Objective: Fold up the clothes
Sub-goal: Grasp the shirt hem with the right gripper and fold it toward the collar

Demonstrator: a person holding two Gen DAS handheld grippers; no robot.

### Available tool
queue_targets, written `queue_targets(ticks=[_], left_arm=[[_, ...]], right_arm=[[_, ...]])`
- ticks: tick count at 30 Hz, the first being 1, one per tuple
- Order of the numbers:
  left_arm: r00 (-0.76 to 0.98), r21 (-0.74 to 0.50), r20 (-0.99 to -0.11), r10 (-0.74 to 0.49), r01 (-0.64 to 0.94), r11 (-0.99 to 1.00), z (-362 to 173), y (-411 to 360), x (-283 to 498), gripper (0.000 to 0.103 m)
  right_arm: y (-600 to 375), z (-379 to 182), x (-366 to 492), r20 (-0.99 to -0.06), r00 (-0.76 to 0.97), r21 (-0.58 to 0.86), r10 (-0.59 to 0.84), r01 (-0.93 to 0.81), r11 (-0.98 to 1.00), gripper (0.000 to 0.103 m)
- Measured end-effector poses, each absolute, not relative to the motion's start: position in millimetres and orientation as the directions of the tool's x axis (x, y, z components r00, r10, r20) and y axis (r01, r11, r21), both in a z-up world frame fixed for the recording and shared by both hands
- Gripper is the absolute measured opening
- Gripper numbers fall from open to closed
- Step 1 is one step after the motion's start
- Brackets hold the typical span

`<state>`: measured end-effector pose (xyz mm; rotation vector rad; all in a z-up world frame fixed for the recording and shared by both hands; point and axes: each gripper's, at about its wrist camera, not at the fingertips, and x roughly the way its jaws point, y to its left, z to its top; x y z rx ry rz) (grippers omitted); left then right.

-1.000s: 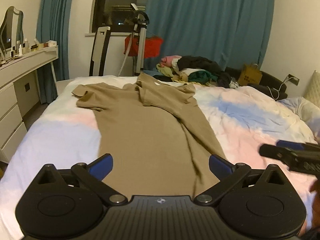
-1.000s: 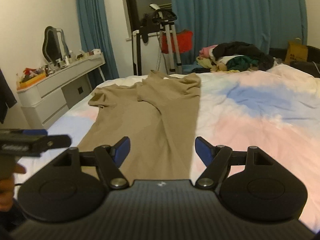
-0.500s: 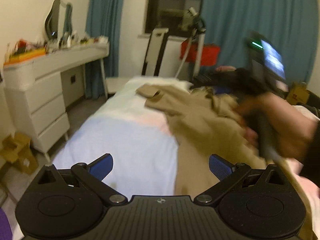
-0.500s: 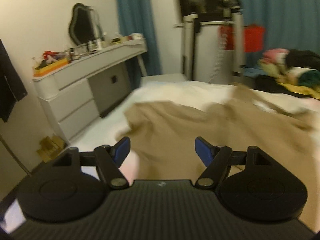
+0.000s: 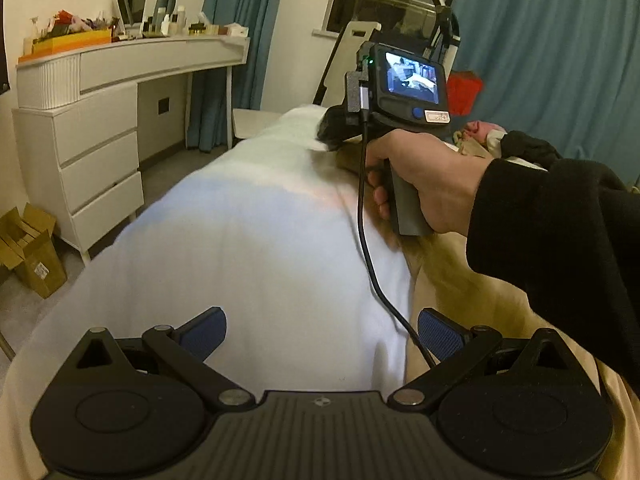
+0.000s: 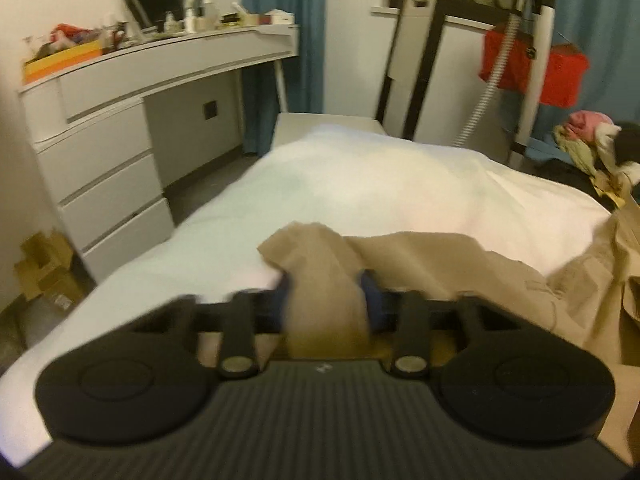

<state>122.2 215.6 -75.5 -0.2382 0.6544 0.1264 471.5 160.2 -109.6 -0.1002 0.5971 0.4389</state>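
A tan T-shirt (image 6: 460, 264) lies on the bed (image 6: 360, 176), rumpled at its left sleeve. My right gripper (image 6: 324, 300) is shut on the sleeve's fabric, which bunches up between its blue pads. In the left wrist view the right gripper's handle and screen (image 5: 404, 120) sit above the shirt (image 5: 472, 292), held by a hand in a black sleeve. My left gripper (image 5: 320, 334) is open and empty, low over the bed's white cover (image 5: 260, 248), just left of the shirt's edge. A black cable hangs from the right gripper across the shirt's edge.
A white dresser with drawers (image 5: 92, 152) stands left of the bed, with cardboard boxes (image 5: 32, 252) on the floor beside it. A clothes pile (image 6: 592, 140) lies at the bed's far right. A chair and a stand with a red bag (image 6: 532, 64) are behind, by blue curtains.
Both grippers swung left toward the shirt's left sleeve. The right gripper went from open to shut on the sleeve fabric. The left gripper stayed open and now faces the dresser side.
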Motion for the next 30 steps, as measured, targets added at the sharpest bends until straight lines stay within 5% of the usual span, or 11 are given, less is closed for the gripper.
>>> queue_targets(ticks=[11,20,25,26,27,29,30], left_arm=[[0.843,-0.283,-0.528,-0.101,-0.063,0.957,-54.5,195.3,80.3,0.103],[0.804,-0.292,-0.549,-0.229,0.072,0.954,-68.1,158.4,78.3,0.103],[0.783,-0.296,-0.576,-0.236,0.069,0.953,-81.5,150.9,92.9,0.102],[0.779,-0.298,-0.58,-0.237,0.068,0.952,-83.1,150.3,95.8,0.102],[0.776,-0.299,-0.583,-0.239,0.068,0.952,-83.1,152.1,101.3,0.101],[0.767,-0.309,-0.593,-0.246,0.066,0.949,-83.7,153.4,108.9,0.101],[0.762,-0.318,-0.597,-0.251,0.063,0.946,-82.8,156.2,110.5,0.1]], right_arm=[[21.1,-16.5,461.6,-0.376,0.867,0.172,0.328,-0.282,0.944,0.008],[-133.8,-82.5,489.3,-0.435,0.863,0.401,0.258,-0.071,0.913,0.01],[-157.2,-108.8,491.9,-0.457,0.827,0.445,0.328,-0.107,0.889,0.014],[-158.0,-108.0,489.6,-0.46,0.82,0.444,0.34,-0.119,0.888,0.023],[-159.1,-105.5,484.0,-0.459,0.815,0.445,0.353,-0.133,0.886,0.046],[-160.2,-93.2,468.1,-0.445,0.816,0.438,0.368,-0.16,0.885,0.076],[-160.8,-86.5,459.9,-0.438,0.817,0.433,0.375,-0.174,0.884,0.077]])
